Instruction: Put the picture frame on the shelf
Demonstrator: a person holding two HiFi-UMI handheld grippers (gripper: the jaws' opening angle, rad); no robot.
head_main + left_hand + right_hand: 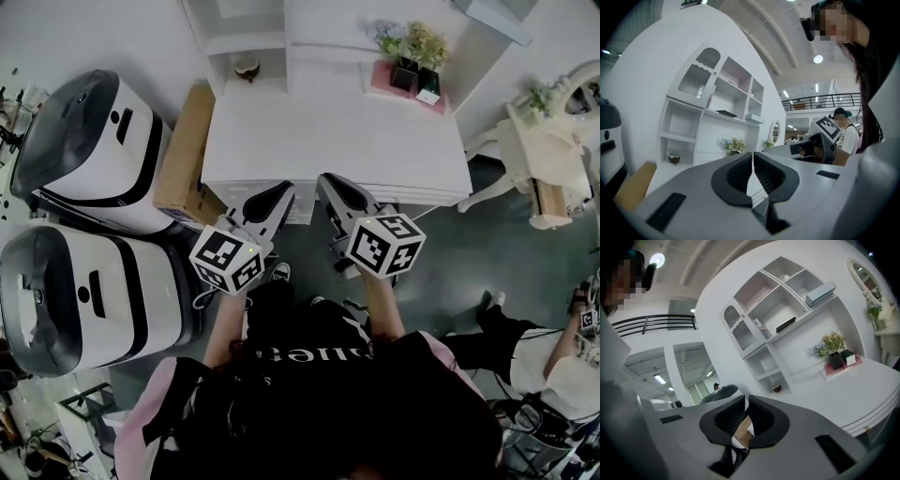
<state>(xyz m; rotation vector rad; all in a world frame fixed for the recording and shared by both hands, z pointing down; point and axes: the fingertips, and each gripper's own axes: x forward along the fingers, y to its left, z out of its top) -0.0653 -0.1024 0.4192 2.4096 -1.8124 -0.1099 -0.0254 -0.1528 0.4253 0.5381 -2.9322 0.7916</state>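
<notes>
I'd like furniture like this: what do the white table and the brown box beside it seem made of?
The white table looks like painted wood or board: smooth, matte, evenly white, with a moulded edge; paint hides which. The brown box looks like plain cardboard: dull tan, flat faces, sharp folded edges.

Person is wearing a black top with white lettering on it, and pink fabric is showing at both shoulders. Left tool and right tool are sporting matching grey moulded shells, with black ribbed pads lining the jaws and black rectangular inserts sitting in the shell tops. Each is carrying a white cube with black square markers: left cube, right cube.
</notes>
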